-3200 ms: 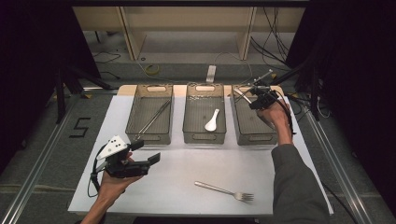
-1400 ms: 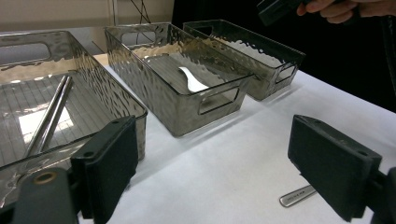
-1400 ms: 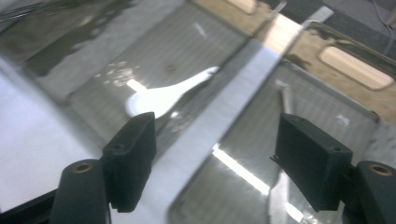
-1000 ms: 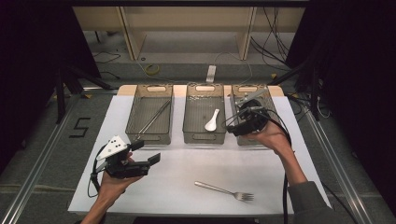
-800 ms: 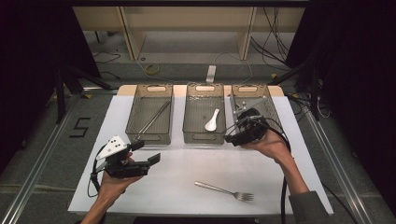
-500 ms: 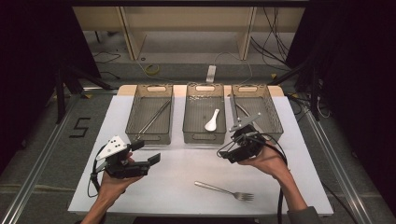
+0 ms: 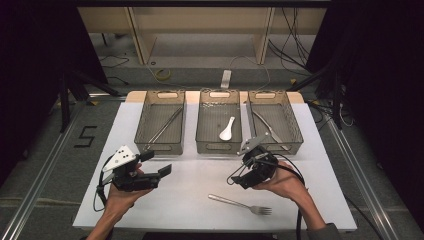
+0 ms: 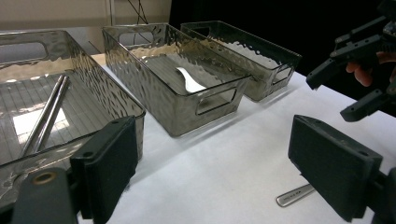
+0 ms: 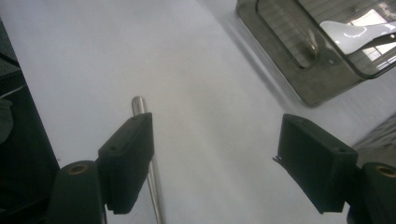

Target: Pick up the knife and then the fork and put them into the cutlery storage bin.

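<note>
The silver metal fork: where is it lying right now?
In the high view the silver metal fork lies flat on the white table cover, near its front edge right of centre, just below the right gripper, tines pointing right.

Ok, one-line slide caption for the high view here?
Right gripper, fingers open, hovers above the fork on the white table, in front of three clear bins.

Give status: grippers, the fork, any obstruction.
Right gripper open, empty, above the silver metal fork's handle end. Left gripper open, empty, off to the side. Fork flat on the white table cover, untouched. Nothing in the way.
</note>
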{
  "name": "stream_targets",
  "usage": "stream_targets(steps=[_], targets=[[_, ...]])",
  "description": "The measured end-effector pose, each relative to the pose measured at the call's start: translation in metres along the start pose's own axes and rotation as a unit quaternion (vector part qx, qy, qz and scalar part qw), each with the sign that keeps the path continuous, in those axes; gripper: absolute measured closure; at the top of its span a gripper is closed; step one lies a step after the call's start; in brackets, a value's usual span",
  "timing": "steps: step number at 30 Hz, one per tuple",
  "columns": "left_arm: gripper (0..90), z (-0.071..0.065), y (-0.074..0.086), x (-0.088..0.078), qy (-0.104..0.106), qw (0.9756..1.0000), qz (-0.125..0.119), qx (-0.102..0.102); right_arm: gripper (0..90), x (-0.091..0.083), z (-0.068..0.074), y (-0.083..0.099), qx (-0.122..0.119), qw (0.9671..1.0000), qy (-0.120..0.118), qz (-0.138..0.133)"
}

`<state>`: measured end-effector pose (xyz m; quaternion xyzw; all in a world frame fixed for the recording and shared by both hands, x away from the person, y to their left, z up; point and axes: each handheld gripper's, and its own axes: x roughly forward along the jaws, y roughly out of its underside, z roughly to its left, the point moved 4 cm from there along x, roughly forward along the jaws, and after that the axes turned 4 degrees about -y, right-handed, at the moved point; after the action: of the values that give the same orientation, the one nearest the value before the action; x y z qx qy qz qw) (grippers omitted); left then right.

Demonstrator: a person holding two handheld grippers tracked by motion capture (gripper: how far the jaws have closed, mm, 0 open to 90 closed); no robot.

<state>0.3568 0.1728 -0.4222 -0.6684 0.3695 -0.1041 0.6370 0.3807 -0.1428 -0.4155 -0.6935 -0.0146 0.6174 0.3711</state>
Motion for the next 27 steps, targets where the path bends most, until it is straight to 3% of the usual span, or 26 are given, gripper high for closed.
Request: stream_targets(steps=[11, 27], targets=[[15.3, 0.000, 0.000, 0.000, 0.000, 1.0000, 0.002, 0.003, 32.5, 0.011, 0.008, 0.014, -0.007, 0.9989, -0.003, 0.046], [15.3, 0.000, -0.001, -0.001, 0.001, 1.0000, 0.000, 0.004, 45.2, 0.036, 0.021, 0.026, -0.021, 0.9956, -0.018, 0.090]])
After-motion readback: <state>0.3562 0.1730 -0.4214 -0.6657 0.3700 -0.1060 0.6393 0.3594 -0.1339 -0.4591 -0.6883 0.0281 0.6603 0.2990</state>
